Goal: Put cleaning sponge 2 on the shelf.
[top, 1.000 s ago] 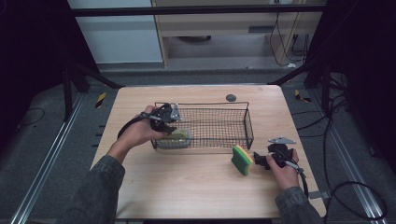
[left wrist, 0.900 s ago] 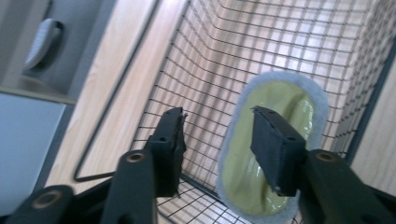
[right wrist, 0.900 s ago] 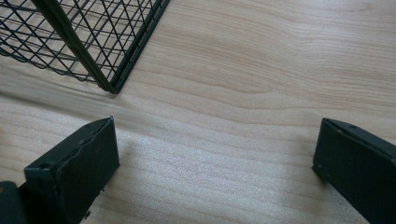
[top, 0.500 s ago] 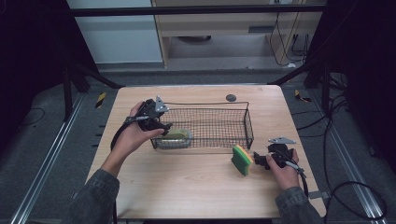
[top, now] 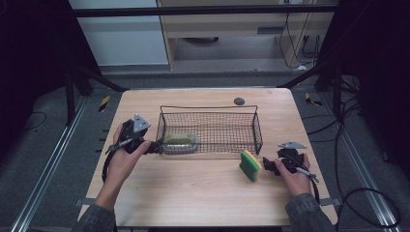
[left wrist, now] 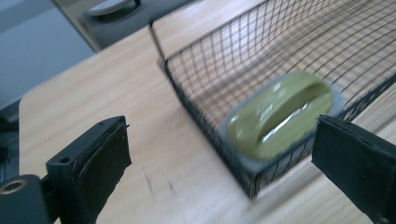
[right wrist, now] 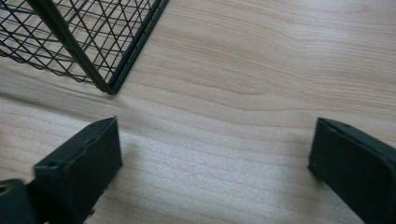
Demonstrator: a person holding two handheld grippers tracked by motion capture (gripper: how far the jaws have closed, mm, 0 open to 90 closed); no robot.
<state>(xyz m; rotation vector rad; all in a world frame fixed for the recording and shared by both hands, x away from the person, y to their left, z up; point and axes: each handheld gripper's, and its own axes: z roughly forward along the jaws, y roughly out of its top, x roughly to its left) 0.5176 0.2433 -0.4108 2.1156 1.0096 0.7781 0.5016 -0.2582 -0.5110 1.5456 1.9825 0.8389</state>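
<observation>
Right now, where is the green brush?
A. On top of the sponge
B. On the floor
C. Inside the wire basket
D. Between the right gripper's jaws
C. The brush lies inside the basket at its left end, seen through the mesh in the left gripper view, while the sponge stands apart on the table outside the basket.

High view sits up above the person's edge of the table (top: 203,193), looking forward and down, far enough back to take in the floor around it. Left gripper view rides low and close, aimed at the wire basket (left wrist: 261,60) corner. Right gripper view looks nearly straight down at the wood. All three catch the basket.
</observation>
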